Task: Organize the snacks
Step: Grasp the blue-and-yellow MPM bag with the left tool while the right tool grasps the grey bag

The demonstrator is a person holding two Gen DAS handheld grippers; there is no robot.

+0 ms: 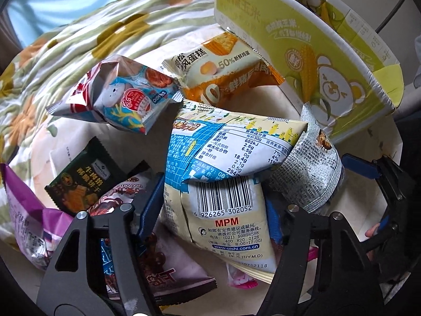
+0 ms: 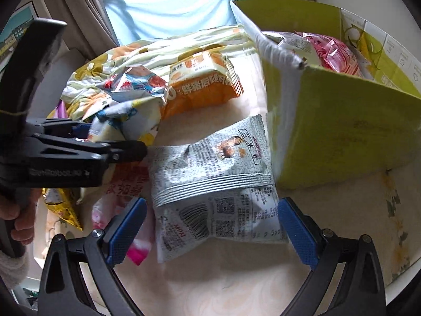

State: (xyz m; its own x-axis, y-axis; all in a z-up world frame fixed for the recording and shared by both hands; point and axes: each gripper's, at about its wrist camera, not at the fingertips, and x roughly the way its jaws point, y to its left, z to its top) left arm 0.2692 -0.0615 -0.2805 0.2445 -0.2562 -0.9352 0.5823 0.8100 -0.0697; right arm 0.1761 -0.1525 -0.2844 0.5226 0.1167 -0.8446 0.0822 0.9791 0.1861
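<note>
Between the blue pads of the left gripper (image 1: 210, 210) sits a cream-and-blue snack bag (image 1: 223, 184), barcode side up; the pads press its two sides, so the jaws are narrowed onto it. Just to that gripper's right lies a grey newsprint-patterned bag (image 2: 213, 181), framed by the right gripper (image 2: 210, 226), whose jaws stand wide and clear of its edges. Ahead of both are an orange cake packet (image 1: 223, 71) and a green cardboard box (image 2: 342, 121) holding pink packets.
</note>
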